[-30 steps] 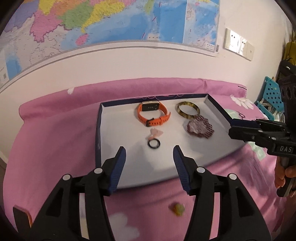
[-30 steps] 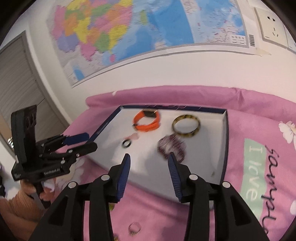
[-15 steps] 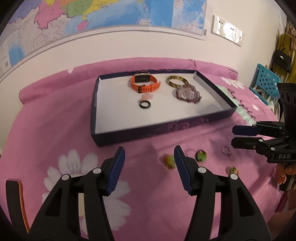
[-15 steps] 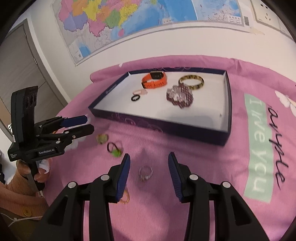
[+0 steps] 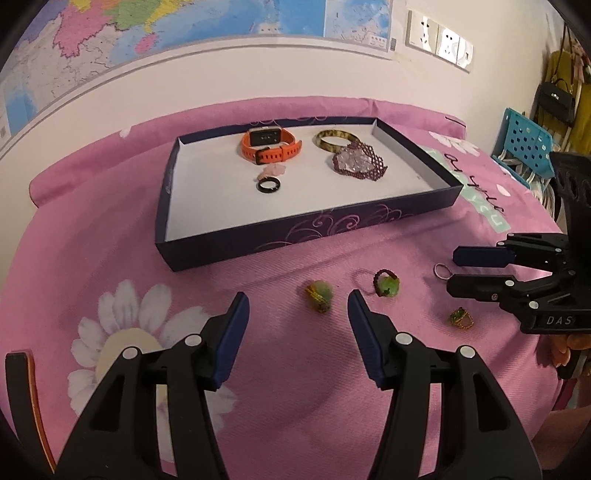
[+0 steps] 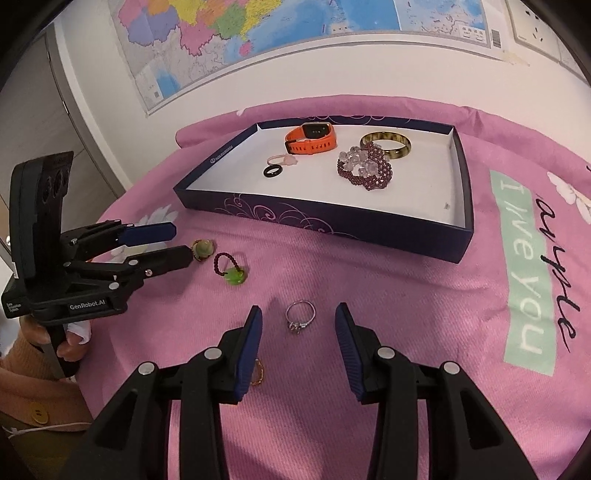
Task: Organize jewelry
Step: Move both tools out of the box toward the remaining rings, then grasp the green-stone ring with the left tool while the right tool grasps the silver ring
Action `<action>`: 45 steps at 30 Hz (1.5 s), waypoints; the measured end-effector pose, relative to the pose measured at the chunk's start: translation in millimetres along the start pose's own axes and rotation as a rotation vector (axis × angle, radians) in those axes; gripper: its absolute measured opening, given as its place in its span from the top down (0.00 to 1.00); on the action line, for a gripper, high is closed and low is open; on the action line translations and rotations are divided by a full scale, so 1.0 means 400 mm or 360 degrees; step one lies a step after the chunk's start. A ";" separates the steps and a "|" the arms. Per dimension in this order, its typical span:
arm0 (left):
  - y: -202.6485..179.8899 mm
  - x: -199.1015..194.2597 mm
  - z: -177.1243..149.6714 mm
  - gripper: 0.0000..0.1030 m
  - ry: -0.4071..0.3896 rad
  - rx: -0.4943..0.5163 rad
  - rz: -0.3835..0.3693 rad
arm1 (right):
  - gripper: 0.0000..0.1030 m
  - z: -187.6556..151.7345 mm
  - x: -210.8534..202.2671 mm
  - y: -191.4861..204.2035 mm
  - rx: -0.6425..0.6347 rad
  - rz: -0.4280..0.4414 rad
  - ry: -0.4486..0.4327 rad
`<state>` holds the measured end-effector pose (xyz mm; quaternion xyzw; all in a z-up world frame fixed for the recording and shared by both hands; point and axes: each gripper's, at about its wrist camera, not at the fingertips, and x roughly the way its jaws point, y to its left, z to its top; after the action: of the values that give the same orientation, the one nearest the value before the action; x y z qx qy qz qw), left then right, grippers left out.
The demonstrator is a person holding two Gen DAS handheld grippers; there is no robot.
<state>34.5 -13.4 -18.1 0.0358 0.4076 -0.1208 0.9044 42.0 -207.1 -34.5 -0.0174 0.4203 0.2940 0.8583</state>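
A: Pink flowered cloth covers the desk, a map hangs on the wall behind, and a dark blue tray sits in the upper middle of both views. What is loose outside it?

B: Four rings on the cloth, in the lower half of the frames. The silver ring lies flat, just ahead of the right claw, between its blue fingers and touching neither. The left claw is also spread wide and empty, with the gold ring with a pale green stone lying just ahead of its gap.

A: And the others?

B: A beaded ring with a bright green stone sits left of centre in the right view, and a small gold ring lies low at the right of the left view, near the right claw.

A: How will the silver one handle?

B: I judge it very light, stiff, smooth metal, so likely to skid or flip on the weave. Close across the band from both sides, low against the cloth, not on the small setting, which may twist out.

A: What's already in the tray?

B: An orange watch, a tortoiseshell bangle, a purple beaded bracelet, a black ring and a pink ring
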 end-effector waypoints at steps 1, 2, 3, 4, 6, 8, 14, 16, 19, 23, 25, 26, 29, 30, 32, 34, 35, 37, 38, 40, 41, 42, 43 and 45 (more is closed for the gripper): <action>-0.003 0.006 0.000 0.49 0.0011 0.0004 0.0000 | 0.62 0.000 0.000 0.004 -0.0012 -0.0016 0.0001; -0.007 0.013 -0.001 0.51 0.0024 0.0007 -0.0003 | 0.63 0.001 0.000 0.005 -0.0020 -0.0027 0.0002; -0.008 0.018 -0.001 0.52 0.0033 0.0007 -0.0009 | 0.64 0.001 0.001 0.008 -0.0030 -0.0042 0.0004; -0.010 0.022 -0.001 0.53 0.0041 0.0005 -0.0014 | 0.68 0.002 0.002 0.010 -0.0037 -0.0053 0.0006; -0.010 0.028 0.001 0.54 0.0052 -0.0001 -0.0022 | 0.71 0.001 0.007 0.020 -0.0060 -0.0090 0.0015; -0.007 0.029 0.004 0.54 0.0050 -0.0007 -0.0033 | 0.71 0.001 0.012 0.031 -0.0093 -0.0112 0.0022; -0.004 0.038 0.011 0.65 0.0061 -0.0027 -0.0040 | 0.83 0.002 0.018 0.037 -0.0122 -0.0189 0.0025; -0.004 0.037 0.011 0.66 0.0061 -0.0031 -0.0040 | 0.84 0.003 0.018 0.031 -0.0110 -0.0187 0.0023; -0.009 0.036 0.009 0.72 0.0060 -0.0026 -0.0064 | 0.85 0.004 0.018 0.030 -0.0111 -0.0186 0.0022; -0.018 0.036 0.008 0.77 0.0060 -0.0009 -0.0073 | 0.85 0.005 0.016 0.029 -0.0091 -0.0169 0.0019; -0.019 0.036 0.007 0.80 0.0061 -0.0010 -0.0079 | 0.85 0.005 0.015 0.027 -0.0082 -0.0158 0.0017; -0.019 0.036 0.007 0.82 0.0061 -0.0009 -0.0082 | 0.85 0.006 0.013 0.025 -0.0075 -0.0146 0.0014; -0.022 0.035 0.004 0.87 0.0064 -0.0008 -0.0094 | 0.85 0.006 0.007 0.014 -0.0034 -0.0107 -0.0002; -0.023 0.034 0.003 0.88 0.0062 -0.0006 -0.0092 | 0.85 0.007 0.006 0.011 -0.0026 -0.0103 -0.0007; -0.023 0.034 0.002 0.88 0.0060 -0.0006 -0.0091 | 0.85 0.007 0.002 0.006 -0.0009 -0.0081 -0.0014; -0.022 0.034 0.002 0.88 0.0060 -0.0013 -0.0094 | 0.85 0.008 0.000 0.002 -0.0002 -0.0076 -0.0022; -0.021 0.034 0.002 0.88 0.0060 -0.0018 -0.0095 | 0.85 0.009 -0.001 0.002 0.0001 -0.0068 -0.0024; -0.021 0.035 0.003 0.87 0.0062 -0.0019 -0.0095 | 0.85 0.008 -0.001 0.000 0.0007 -0.0064 -0.0025; -0.022 0.036 0.003 0.86 0.0060 -0.0017 -0.0089 | 0.85 0.008 0.001 -0.001 0.0010 -0.0058 -0.0023; -0.024 0.038 0.004 0.86 0.0063 -0.0004 -0.0082 | 0.85 0.008 0.002 -0.001 0.0014 -0.0056 -0.0025; -0.025 0.039 0.006 0.85 0.0063 0.0001 -0.0078 | 0.85 0.009 0.001 -0.001 0.0016 -0.0051 -0.0027; -0.025 0.040 0.007 0.85 0.0063 0.0002 -0.0077 | 0.85 0.009 0.001 -0.002 0.0018 -0.0049 -0.0029; -0.025 0.041 0.008 0.85 0.0063 0.0001 -0.0076 | 0.85 0.010 0.001 -0.002 0.0019 -0.0050 -0.0030; -0.024 0.041 0.008 0.85 0.0062 -0.0005 -0.0077 | 0.85 0.010 0.000 -0.003 0.0025 -0.0047 -0.0034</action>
<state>45.0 -26.3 -27.8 0.0268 0.4262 -0.1414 0.8931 45.6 -207.0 -32.2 -0.0137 0.4131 0.2780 0.8671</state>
